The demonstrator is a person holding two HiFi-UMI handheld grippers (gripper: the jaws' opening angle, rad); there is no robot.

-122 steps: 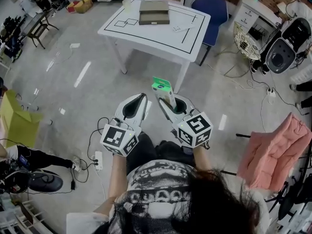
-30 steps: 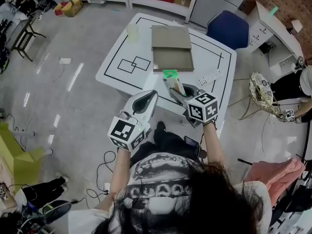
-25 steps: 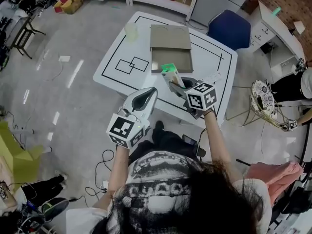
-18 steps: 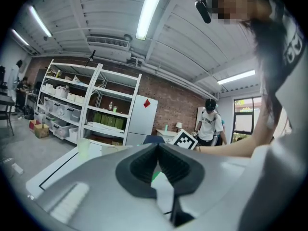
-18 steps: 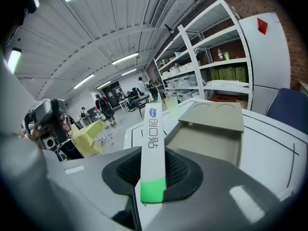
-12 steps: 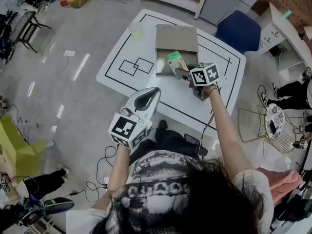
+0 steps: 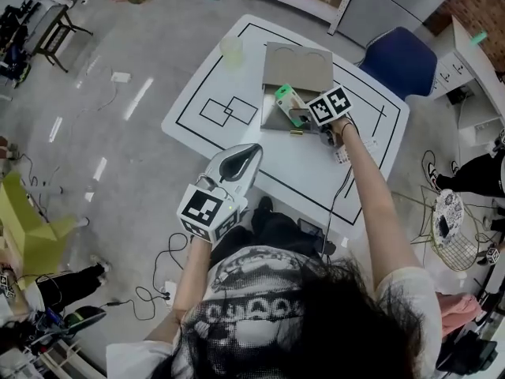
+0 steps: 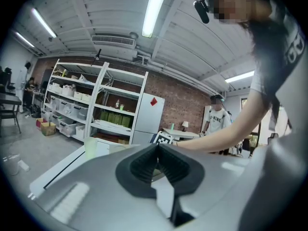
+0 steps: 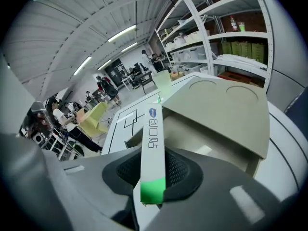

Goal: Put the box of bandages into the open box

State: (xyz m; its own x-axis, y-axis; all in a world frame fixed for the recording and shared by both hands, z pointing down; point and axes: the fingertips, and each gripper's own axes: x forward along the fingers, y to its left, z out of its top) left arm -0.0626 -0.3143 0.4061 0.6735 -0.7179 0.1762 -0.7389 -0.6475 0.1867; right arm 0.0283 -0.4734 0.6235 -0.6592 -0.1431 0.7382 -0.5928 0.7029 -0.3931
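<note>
Placing step: bandage box (image 7: pixel 286 99) clamped in my right tongs (image 7: pixel 300 117), over open box (image 7: pixel 296 68) near the surface (image 7: pixel 316 172) far edge; my left tongs (image 7: pixel 254 148) closed, empty. Next I'd lower it inside and release.

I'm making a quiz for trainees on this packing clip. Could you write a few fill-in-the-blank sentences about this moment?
The right gripper is shut on the bandage box, which is white and ____.
The left gripper has its jaws ____, with nothing between them.
The open box lies on a ____ table with black lines.
Missing words: green; shut; white.
</note>
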